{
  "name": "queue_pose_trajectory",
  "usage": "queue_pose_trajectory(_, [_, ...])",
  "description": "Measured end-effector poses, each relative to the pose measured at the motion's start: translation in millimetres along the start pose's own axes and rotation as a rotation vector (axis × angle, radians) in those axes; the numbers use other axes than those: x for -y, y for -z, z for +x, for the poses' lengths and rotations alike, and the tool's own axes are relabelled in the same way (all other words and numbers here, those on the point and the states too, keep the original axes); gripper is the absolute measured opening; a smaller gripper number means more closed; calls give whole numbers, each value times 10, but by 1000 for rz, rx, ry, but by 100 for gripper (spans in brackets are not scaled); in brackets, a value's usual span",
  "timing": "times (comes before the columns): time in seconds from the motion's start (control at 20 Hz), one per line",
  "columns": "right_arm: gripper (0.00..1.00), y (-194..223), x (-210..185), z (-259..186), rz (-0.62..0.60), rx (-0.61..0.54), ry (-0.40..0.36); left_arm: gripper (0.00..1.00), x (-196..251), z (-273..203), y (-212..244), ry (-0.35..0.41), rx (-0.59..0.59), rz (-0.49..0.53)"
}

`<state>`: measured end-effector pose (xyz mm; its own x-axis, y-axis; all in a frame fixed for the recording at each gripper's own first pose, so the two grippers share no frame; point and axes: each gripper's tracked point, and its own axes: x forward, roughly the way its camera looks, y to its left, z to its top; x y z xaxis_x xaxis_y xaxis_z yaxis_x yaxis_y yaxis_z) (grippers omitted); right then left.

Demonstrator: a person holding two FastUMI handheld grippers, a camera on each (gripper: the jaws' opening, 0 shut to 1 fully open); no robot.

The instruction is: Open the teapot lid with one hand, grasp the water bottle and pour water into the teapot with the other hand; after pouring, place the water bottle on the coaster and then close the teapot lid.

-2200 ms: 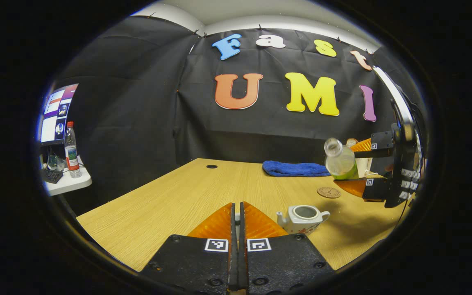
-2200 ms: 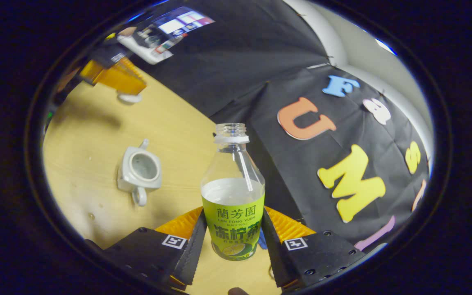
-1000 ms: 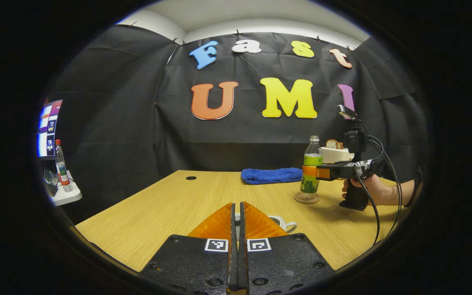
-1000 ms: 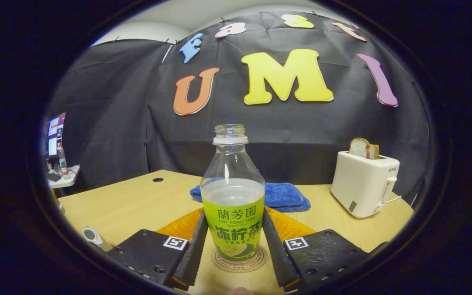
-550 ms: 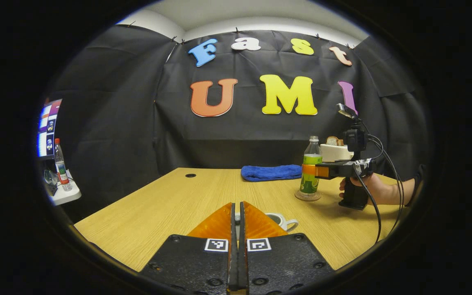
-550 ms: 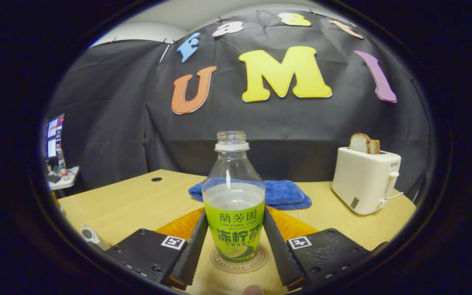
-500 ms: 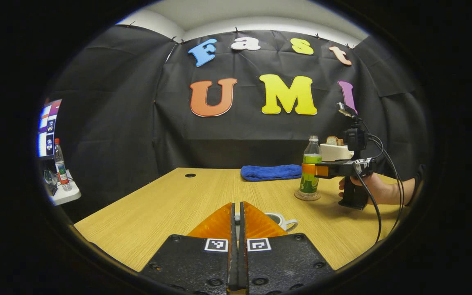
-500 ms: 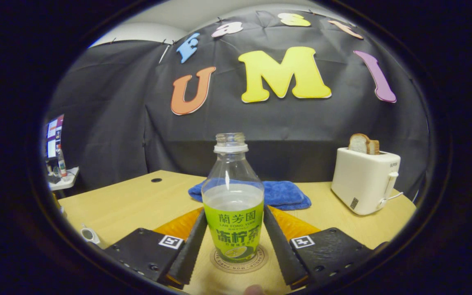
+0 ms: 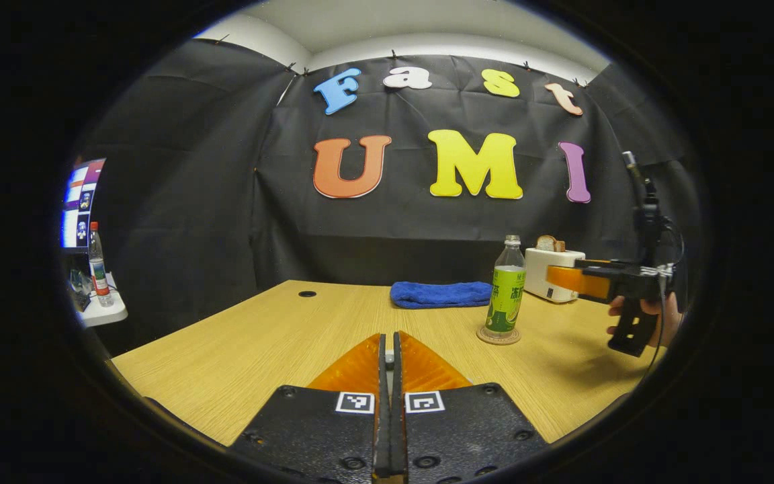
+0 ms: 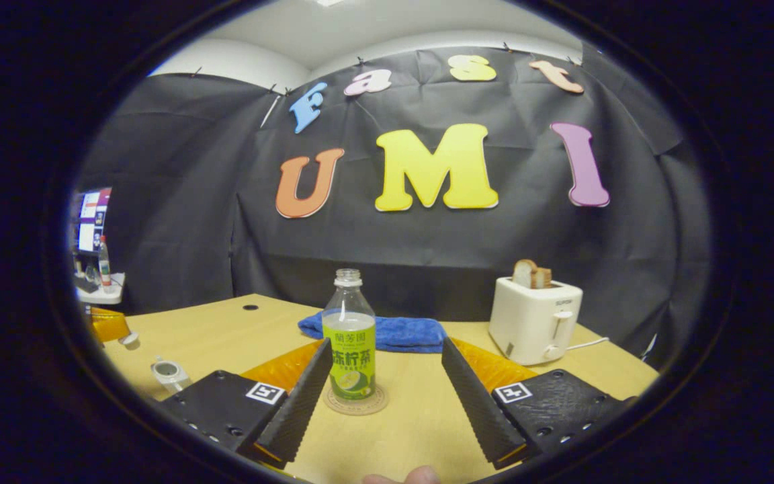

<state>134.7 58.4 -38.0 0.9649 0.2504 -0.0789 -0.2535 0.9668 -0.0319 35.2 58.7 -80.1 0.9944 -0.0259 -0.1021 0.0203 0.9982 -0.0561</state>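
The right claw (image 10: 381, 383) has been withdrawn from the bottle (image 10: 349, 336), fingers spread; the bottle is left upright on the coaster (image 10: 356, 401). The left claw (image 9: 390, 349) is clenched; the lid is presumably held for closing, contents hidden.

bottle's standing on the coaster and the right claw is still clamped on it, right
Not clamped. In the right gripper view the right claw is open and drawn back, its fingers apart and clear of the bottle. The bottle does stand upright on the coaster.

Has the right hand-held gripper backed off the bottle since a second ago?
Yes. The right hand-held gripper is open and pulled back toward the person; the bottle stands free on the coaster.
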Motion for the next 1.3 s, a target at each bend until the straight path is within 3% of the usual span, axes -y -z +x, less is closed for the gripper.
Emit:
queue_pose_trajectory(0.4, [97, 169, 239, -813, 2, 33, 70, 3, 207, 249, 132, 11, -32, -11])
queue_pose_trajectory(1.3, [95, 229, 304, -880, 5, 47, 83, 4, 233, 270, 350, -15, -90, 6])
